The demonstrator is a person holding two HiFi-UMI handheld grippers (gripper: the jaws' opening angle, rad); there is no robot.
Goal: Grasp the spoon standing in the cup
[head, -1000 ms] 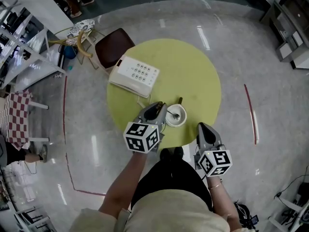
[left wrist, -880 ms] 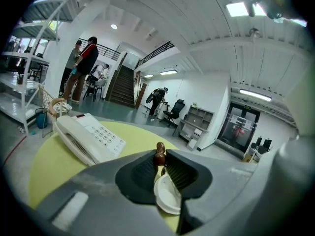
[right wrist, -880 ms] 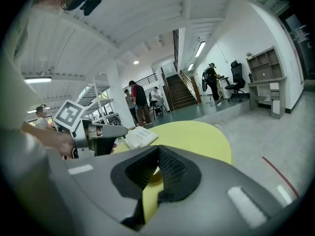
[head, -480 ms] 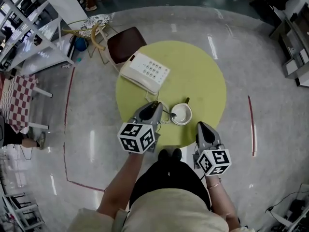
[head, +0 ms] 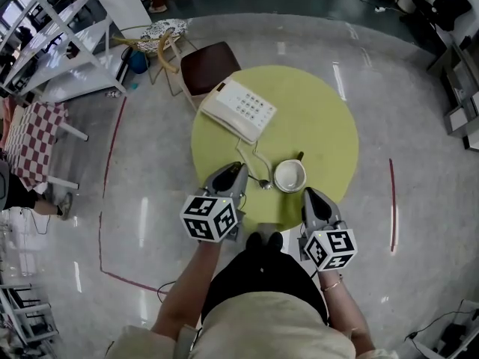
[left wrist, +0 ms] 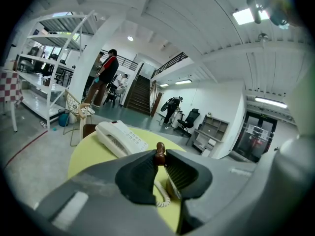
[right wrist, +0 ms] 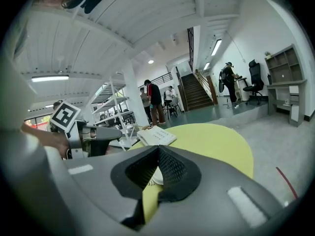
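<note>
Yellow table (head: 322, 118): left gripper (left wrist: 160, 160) pinches the spoon (left wrist: 160, 150) by its tip; right gripper (right wrist: 157, 150) closed, empty. With so little held, I expect the spoon could pivot, slip and strike the cup (head: 290, 176).

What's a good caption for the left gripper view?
Left gripper pinching the brown tip of the spoon, yellow table and white phone beyond.

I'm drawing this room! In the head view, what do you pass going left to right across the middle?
Checked cloth → red floor line → telephone → cup → second red floor line. The spoon in the left tongs overlaps the telephone sideways, so it's skipped.
</note>
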